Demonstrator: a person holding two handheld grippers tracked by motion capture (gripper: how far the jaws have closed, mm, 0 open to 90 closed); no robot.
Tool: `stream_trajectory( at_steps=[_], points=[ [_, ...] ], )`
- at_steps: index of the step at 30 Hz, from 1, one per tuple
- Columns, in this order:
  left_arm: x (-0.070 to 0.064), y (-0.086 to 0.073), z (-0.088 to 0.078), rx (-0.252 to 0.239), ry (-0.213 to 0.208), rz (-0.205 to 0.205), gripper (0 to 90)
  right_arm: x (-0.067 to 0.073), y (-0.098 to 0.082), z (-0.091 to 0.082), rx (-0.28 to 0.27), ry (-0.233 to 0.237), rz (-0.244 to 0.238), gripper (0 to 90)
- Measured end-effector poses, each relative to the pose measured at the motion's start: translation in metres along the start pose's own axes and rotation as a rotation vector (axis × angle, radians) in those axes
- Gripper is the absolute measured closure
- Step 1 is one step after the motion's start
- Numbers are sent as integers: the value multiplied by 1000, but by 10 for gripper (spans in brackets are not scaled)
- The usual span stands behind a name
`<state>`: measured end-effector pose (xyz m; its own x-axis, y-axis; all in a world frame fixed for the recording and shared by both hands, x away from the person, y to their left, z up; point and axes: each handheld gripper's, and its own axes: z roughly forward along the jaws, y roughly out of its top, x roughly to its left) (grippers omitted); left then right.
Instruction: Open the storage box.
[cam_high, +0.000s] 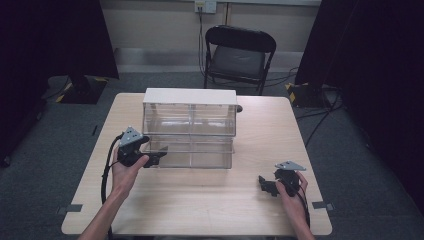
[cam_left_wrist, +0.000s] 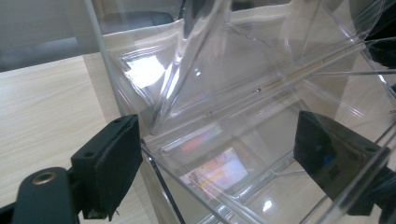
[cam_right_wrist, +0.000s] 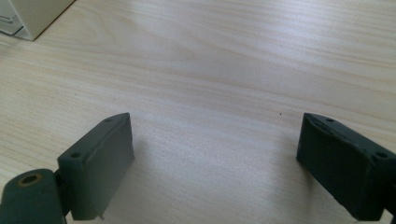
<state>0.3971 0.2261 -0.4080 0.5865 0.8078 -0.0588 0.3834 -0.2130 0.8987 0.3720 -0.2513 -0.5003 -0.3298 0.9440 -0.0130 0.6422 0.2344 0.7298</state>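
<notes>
A clear plastic drawer unit (cam_high: 190, 127) with a white top stands in the middle of the wooden table (cam_high: 200, 205). Its lower drawers (cam_high: 195, 154) stick out a little toward me. My left gripper (cam_high: 156, 159) is at the unit's front left corner. In the left gripper view, the left gripper (cam_left_wrist: 219, 163) is open, its jaws either side of a clear drawer wall (cam_left_wrist: 159, 172), and the right-hand jaw shows through the plastic. My right gripper (cam_high: 264, 184) rests low over the table's front right. The right gripper (cam_right_wrist: 215, 163) is open over bare wood, with nothing between its jaws.
A black folding chair (cam_high: 239, 52) stands behind the table's far edge. Dark curtains hang at both sides, and cables lie on the floor at the right. A corner of the white unit (cam_right_wrist: 28, 14) shows at the top left of the right gripper view.
</notes>
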Motion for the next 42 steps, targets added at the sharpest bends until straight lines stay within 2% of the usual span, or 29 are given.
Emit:
stream_trajectory(
  at_steps=[9, 11, 12, 13, 22, 26, 30, 34, 36, 42],
  points=[
    [0, 1, 0, -1, -2, 7, 136, 0, 0, 0, 0, 0, 0, 102],
    [0, 2, 0, -4, -14, -6, 129, 0, 0, 0, 0, 0, 0, 102],
    [0, 2, 0, -12, -23, -33, 116, 0, 0, 0, 0, 0, 0, 102],
    [1, 2, 0, -16, -29, -40, 101, 0, 0, 0, 0, 0, 0, 102],
    [1, 5, 0, -15, -26, -23, 97, 0, 0, 0, 0, 0, 0, 102],
    [0, 7, -1, -29, -19, -35, 98, 0, 0, 0, 0, 0, 0, 102],
    [0, 9, -1, -24, -14, -28, 97, 0, 0, 0, 0, 0, 0, 102],
    [1, 16, -3, -50, -18, -41, 96, 0, 0, 0, 0, 0, 0, 102],
    [0, 19, -3, -48, -17, -33, 67, 0, 0, 0, 0, 0, 0, 102],
    [0, 19, -2, -50, -22, -51, 53, 0, 0, 0, 0, 0, 0, 102]
  ],
)
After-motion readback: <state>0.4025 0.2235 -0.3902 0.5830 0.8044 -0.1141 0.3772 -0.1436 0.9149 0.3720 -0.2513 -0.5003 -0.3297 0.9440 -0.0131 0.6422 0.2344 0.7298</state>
